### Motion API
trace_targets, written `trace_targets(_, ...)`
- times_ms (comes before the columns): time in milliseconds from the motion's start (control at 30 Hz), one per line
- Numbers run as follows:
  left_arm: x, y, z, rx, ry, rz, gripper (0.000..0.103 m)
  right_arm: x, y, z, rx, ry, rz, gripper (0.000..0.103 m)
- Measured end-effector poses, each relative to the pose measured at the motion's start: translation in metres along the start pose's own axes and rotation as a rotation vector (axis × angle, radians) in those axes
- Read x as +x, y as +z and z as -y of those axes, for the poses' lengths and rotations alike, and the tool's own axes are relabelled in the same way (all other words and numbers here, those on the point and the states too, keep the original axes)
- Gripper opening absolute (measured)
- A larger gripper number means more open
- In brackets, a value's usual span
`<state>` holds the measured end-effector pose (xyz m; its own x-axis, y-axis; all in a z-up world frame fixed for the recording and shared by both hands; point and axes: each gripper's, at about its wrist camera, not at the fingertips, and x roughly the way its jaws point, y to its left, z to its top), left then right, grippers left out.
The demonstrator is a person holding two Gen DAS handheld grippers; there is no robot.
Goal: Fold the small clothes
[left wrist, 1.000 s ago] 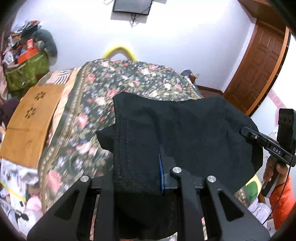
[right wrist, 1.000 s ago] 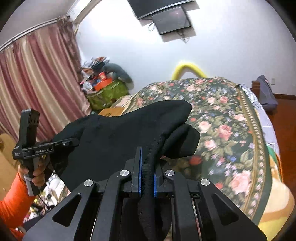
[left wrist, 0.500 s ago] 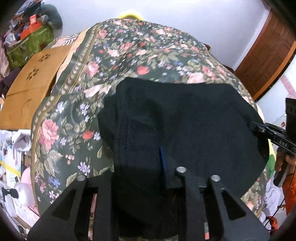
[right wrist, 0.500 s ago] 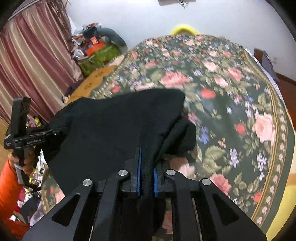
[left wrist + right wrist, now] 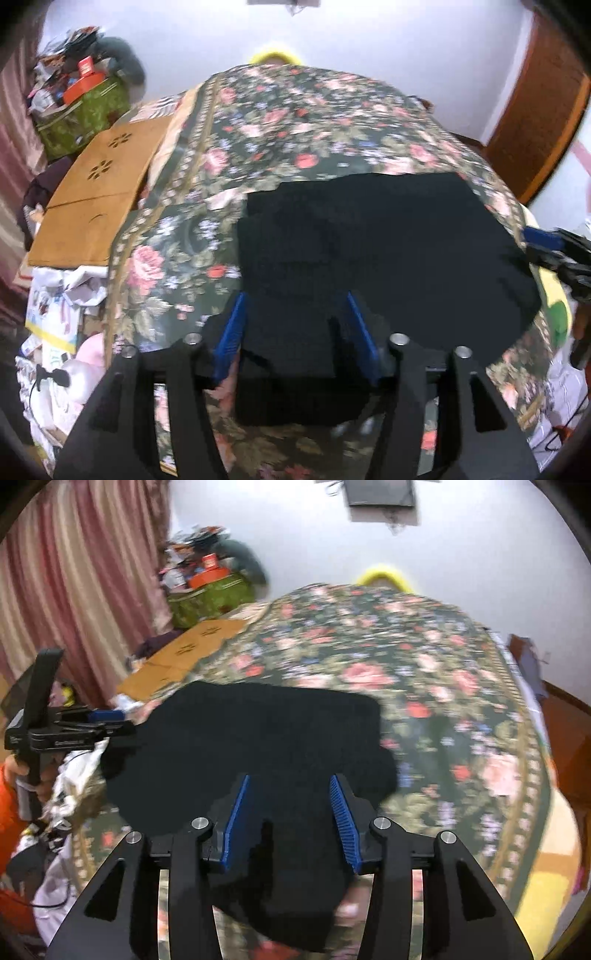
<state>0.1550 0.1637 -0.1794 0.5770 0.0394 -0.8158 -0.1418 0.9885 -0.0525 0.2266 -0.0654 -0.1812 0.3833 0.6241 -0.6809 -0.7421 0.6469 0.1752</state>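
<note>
We have the black garment (image 5: 369, 251) lying spread on the flowered bedspread (image 5: 295, 122), its near edge hanging over the bed's edge toward us, so laying it out looks done and the folds themselves appear still ahead. At 6 o'clock in the left wrist view, our left gripper (image 5: 295, 332) has its jaws opening, the cloth between the blue pads but no longer pinched. In the right wrist view, our right gripper (image 5: 288, 819) at 6 o'clock is opening too, the black edge loose between its pads. For containers, we see a green bag (image 5: 85, 107) at 10 o'clock, heaped with an orange box (image 5: 83, 81) and blurred clutter we cannot sort out.
</note>
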Motion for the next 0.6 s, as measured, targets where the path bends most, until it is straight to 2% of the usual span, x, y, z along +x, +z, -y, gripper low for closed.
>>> trace_targets(67,0.004,-0.007,0.009,0.027,-0.015,-0.006,0.069,0.018,-0.004,-0.010,-0.008,0.040,-0.050,0.041)
trace_targets(200,0.022,-0.027,0.004,0.049,0.057,-0.059,0.070,0.037,-0.020,-0.017,-0.012,0.055,-0.108,0.041)
trace_targets(300,0.018,-0.037,-0.021,-0.012,0.047,-0.056,0.076,0.031,-0.028,-0.009,-0.008,0.048,-0.097,0.041)
trace_targets(400,0.009,-0.046,-0.045,-0.056,0.078,-0.046,0.077,0.019,-0.036,0.008,0.033,0.030,-0.099,0.041)
trace_targets(500,0.006,-0.051,-0.056,-0.035,0.192,-0.064,0.076,0.008,-0.043,0.023,0.068,-0.001,-0.106,0.041)
trace_targets(600,0.000,-0.046,-0.063,-0.059,0.182,-0.059,0.076,-0.007,-0.042,0.031,0.095,-0.009,-0.087,0.041)
